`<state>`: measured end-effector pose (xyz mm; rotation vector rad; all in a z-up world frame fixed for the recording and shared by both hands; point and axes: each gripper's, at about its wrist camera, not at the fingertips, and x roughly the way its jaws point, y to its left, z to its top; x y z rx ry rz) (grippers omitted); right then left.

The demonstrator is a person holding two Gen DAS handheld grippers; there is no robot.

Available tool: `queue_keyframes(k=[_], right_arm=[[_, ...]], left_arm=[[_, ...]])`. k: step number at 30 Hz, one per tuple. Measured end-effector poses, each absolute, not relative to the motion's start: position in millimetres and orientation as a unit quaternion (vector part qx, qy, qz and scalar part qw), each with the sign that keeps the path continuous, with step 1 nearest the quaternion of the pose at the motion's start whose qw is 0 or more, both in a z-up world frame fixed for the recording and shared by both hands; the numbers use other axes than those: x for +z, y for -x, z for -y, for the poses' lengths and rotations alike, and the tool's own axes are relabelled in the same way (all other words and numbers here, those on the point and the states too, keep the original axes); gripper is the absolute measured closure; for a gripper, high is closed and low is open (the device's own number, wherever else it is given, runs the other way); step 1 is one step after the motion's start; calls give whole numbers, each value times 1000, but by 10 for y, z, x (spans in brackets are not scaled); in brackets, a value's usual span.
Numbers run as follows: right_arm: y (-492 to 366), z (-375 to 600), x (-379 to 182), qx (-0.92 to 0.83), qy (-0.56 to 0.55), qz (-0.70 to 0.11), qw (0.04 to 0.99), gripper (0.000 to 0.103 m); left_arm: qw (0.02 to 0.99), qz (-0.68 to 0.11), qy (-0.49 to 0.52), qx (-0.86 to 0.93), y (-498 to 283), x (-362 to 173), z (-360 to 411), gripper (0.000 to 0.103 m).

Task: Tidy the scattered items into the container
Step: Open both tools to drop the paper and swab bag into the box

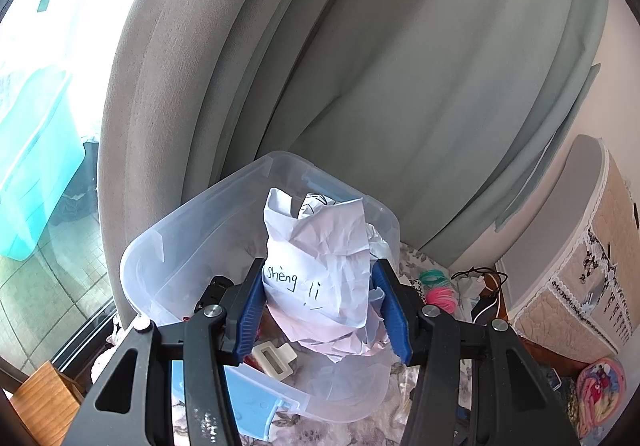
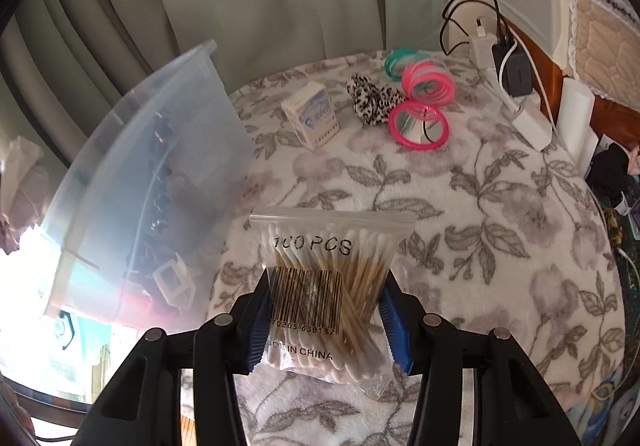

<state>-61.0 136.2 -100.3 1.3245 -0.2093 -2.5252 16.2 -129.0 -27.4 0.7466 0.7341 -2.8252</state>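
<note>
In the left wrist view my left gripper (image 1: 322, 310) is shut on a crumpled white paper (image 1: 324, 266) with handwriting, held over the clear plastic container (image 1: 160, 246). A white clip (image 1: 274, 360) lies inside the bin. In the right wrist view my right gripper (image 2: 324, 320) is shut on a zip bag of cotton swabs (image 2: 326, 286), lifted above the floral cloth (image 2: 500, 246). The clear container (image 2: 132, 186) stands to its left. On the cloth farther off lie a small white box (image 2: 312, 114), a leopard-print item (image 2: 370, 100) and pink and green rings (image 2: 420, 94).
Grey curtains (image 1: 360, 66) hang behind the table. Chargers and cables (image 2: 504, 62) sit at the far right of the cloth. A teal tub (image 1: 32, 166) stands beyond the window at left. A quilted cover (image 1: 592, 266) is at right.
</note>
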Motion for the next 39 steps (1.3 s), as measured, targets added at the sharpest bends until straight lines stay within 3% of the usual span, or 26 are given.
queue_keyframes(k=[13,24,39], right_arm=[[483,-617,4,-905,-327,45,268,51],[462,-24,-42,-883,-334,11,329,51],[678,289,-250,-869,-357,-8,342,49]], left_arm=[[87,-242,-232,-938,-246,-230,1476,48],[113,-245,-236,-934,-273,-313,1701,48],[113,-250,-255,-927,-154,-495,1839,48]])
